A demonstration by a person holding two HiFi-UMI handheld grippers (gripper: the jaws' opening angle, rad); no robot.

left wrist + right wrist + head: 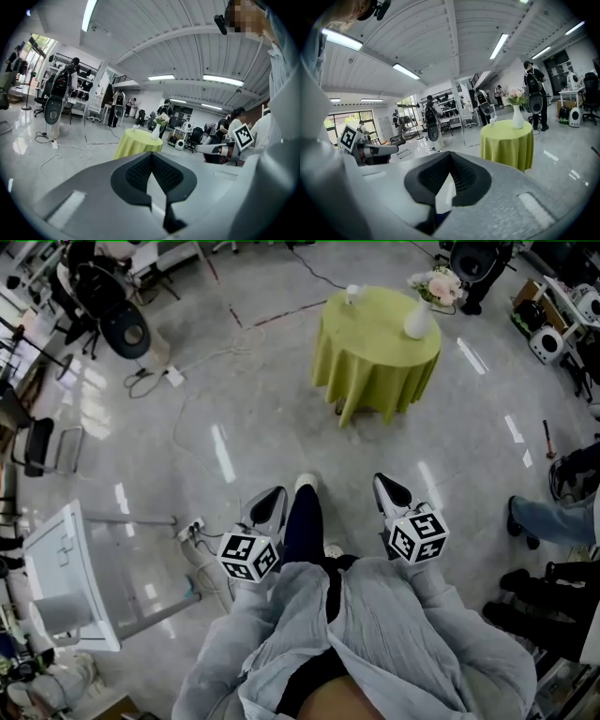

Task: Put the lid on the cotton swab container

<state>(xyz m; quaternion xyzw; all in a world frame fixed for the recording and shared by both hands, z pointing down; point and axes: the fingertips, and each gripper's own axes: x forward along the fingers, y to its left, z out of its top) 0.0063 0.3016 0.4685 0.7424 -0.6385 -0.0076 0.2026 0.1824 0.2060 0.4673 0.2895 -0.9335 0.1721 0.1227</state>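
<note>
A round table under a yellow-green cloth (375, 343) stands several steps ahead of me. On it sit a small white container (352, 293) and a white vase of flowers (419, 320); a lid cannot be made out at this distance. My left gripper (272, 495) and right gripper (384, 482) are held close to my body, far from the table, pointing forward. In the left gripper view the left gripper (151, 155) has its jaws shut with nothing between them. In the right gripper view the right gripper (450, 154) is likewise shut and empty, and the table (507, 140) shows beyond it.
A white cabinet (66, 577) stands at my left, with a power strip and cables (192, 529) on the floor beside it. Legs of seated people (553, 517) are at the right. Robots and chairs line the far walls.
</note>
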